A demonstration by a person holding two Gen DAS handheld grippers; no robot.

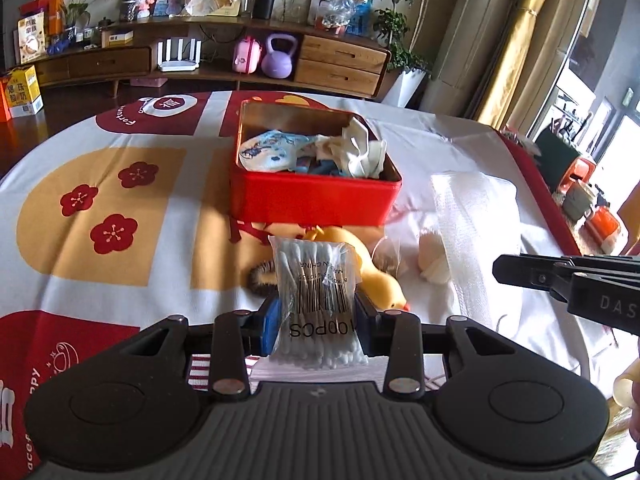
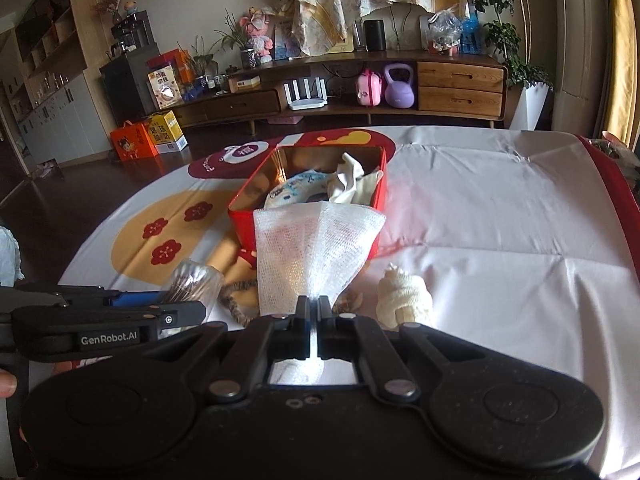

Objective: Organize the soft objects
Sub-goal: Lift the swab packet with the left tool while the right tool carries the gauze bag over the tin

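The left gripper (image 1: pixel 316 312) pinches a clear bag of cotton swabs (image 1: pixel 316 280) between its blue pads, the bag standing upright in the jaws on the near side of the red tin (image 1: pixel 316 200). The right gripper (image 2: pixel 314 308) has its jaws pressed almost together on a bunched corner of white gauze mesh (image 2: pixel 316 248), which fans out in front of the tin's near wall.

The red tin sits open on the patterned tablecloth (image 1: pixel 100 208) and already holds a blue-printed pouch (image 1: pixel 272 152) and crumpled white cloth (image 1: pixel 360 148). Near the tin's front wall a yellow rubber duck (image 1: pixel 376 276) lies on the cloth, with a dark fuzzy item just beside it that is too hidden to name, and a knotted cream cloth (image 2: pixel 404 296) rests off the tin's near right corner.

The step in hand looks like carrying: both pieces are gripped and raised off the cloth. Next, each gripper needs to travel over the tin's near rim, clear of the other, and part its jaws only once its load hangs above the free space inside. The gauze is long and limp, so it may drape over the rim unless lowered well in.
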